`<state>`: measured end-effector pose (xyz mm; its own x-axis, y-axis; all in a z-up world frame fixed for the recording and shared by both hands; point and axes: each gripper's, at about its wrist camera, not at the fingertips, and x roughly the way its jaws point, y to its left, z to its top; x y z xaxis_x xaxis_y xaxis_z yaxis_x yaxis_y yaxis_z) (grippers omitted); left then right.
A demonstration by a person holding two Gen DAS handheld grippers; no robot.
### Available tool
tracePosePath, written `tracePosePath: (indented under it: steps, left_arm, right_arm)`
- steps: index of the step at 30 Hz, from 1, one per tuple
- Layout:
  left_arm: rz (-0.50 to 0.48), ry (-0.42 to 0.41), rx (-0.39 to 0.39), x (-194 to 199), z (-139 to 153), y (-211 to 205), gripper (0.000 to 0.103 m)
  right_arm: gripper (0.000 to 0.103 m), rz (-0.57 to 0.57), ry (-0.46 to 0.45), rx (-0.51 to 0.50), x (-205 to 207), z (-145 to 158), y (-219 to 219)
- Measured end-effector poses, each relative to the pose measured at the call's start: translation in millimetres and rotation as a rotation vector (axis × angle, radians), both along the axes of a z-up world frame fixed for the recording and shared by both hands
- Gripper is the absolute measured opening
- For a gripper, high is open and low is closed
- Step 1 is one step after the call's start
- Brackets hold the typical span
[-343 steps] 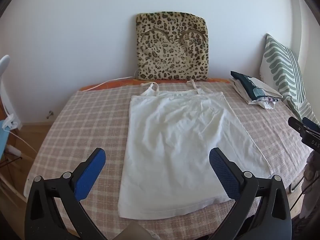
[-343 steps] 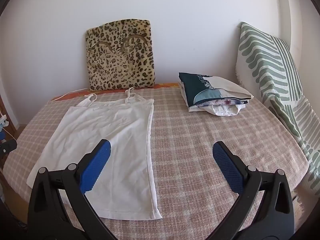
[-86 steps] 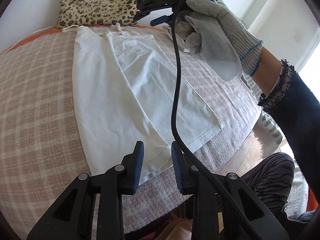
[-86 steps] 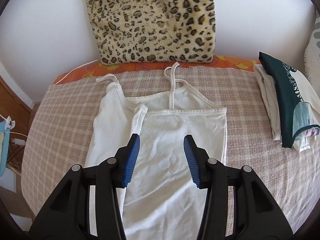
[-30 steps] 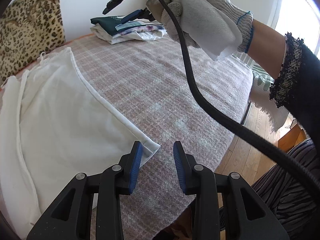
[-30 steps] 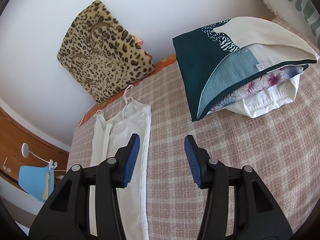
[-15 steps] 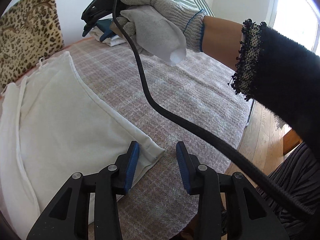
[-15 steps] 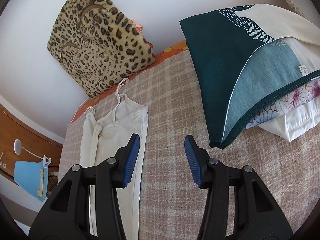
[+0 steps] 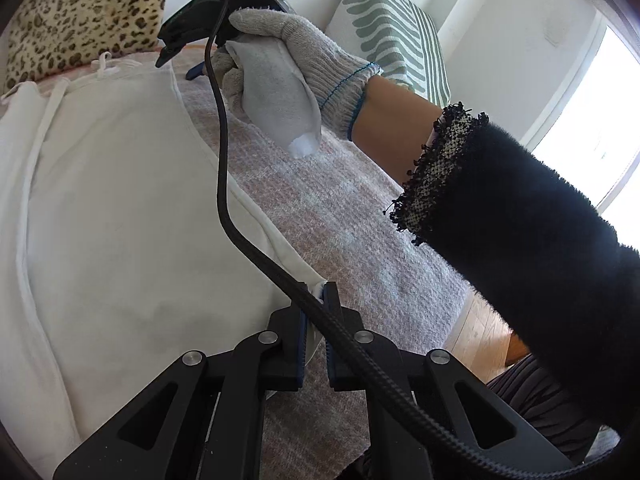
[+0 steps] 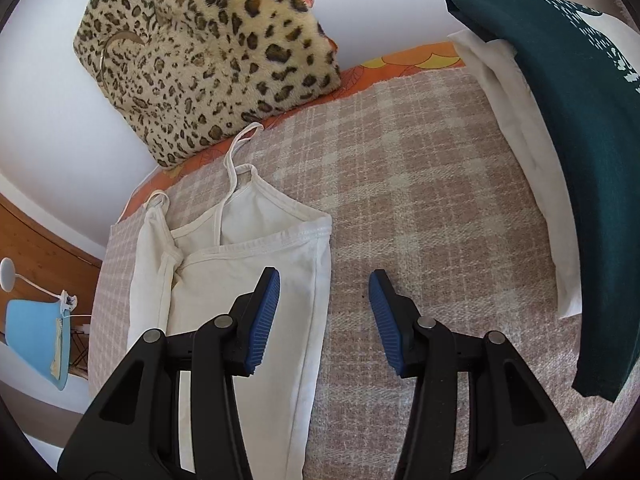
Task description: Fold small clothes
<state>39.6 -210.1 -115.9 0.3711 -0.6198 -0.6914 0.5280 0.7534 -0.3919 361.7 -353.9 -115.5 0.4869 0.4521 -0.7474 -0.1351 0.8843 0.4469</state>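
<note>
White cotton is what I have pinched in my left gripper (image 9: 315,294), its pads clamped on the hem corner of the camisole (image 9: 120,208) lying flat on the checked blanket (image 10: 420,184), while my right gripper (image 10: 324,284) hovers with fingers apart over its strap end.

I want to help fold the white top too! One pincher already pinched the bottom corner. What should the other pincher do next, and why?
Probably the right gripper should drop a little and close on the white top's side edge near the strap end. Its jaws stand open astride that edge, gripping nothing, while the left gripper is shut on the hem corner. With both ends held, that side can likely fold over evenly.
</note>
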Motion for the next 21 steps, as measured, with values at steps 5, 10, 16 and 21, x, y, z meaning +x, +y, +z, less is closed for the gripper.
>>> tracePosePath:
  steps: [5, 10, 16, 21]
  left_arm:
    - [0.059, 0.017, -0.053, 2, 4, 20, 0.006]
    - [0.103, 0.002, -0.100, 0, 15, 38, 0.006]
    - [0.133, -0.008, -0.122, -11, 20, 57, 0.006]
    - [0.197, 0.023, -0.153, -19, 13, 83, 0.006]
  right_arm:
    - [0.010, -0.005, 0.011, -0.048, 12, -2, 17]
    - [0.006, -0.028, -0.002, -0.056, 13, 11, 26]
    - [0.005, -0.015, -0.047, -0.045, 4, 44, 55]
    - [0.005, 0.029, -0.047, -0.079, -3, 52, 95]
